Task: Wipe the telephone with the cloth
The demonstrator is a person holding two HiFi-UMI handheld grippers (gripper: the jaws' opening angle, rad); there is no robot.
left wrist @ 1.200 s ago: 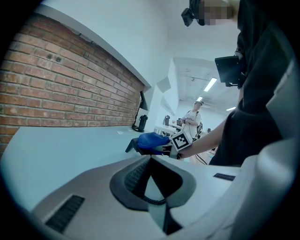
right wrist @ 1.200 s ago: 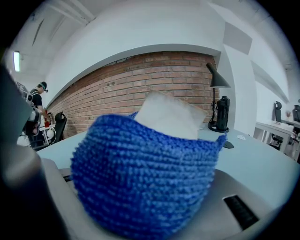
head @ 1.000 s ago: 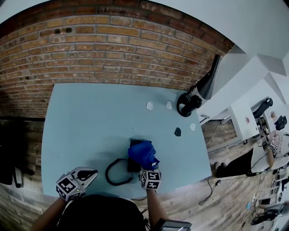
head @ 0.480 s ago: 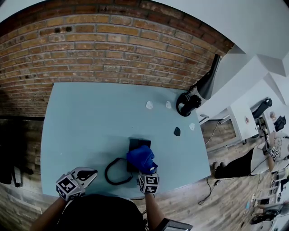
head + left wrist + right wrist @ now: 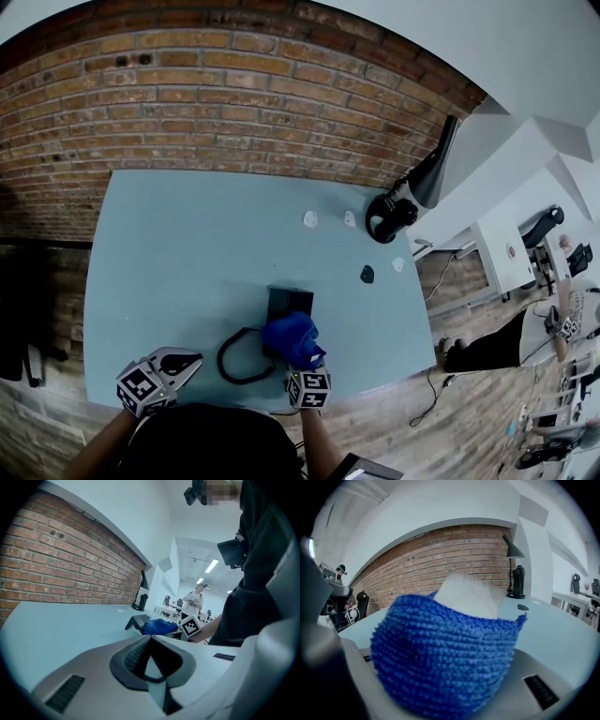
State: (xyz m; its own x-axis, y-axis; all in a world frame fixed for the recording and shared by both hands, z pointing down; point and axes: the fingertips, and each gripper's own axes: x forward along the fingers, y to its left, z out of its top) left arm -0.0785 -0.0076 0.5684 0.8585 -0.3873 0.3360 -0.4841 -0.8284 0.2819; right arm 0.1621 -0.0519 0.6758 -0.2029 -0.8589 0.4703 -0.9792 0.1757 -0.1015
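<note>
The right forearm (image 5: 317,433) reaches forward over the near edge of the desk (image 5: 187,253), with the right claw (image 5: 302,364) pointing away from the person. Its jaws are clamped on a blue cloth (image 5: 292,337). In the right gripper view the cloth (image 5: 445,653) bulges out between them and fills most of the space ahead. The cloth rests on the near end of the black telephone (image 5: 289,302), which lies directly ahead of this claw; only the telephone's far end shows beyond the cloth. The telephone's coiled cord (image 5: 236,360) loops on the desk just to the left of the right claw.

The left claw (image 5: 184,364) is held low over the desk's near edge, well to the left of the right claw and apart from the cord, its tip aimed to the right. Its jaws are closed together with nothing held between them. In the left gripper view the telephone (image 5: 136,621) and the cloth (image 5: 159,627) lie ahead across the desk. A black desk lamp (image 5: 412,192) stands far ahead and to the right of the right claw.
</note>
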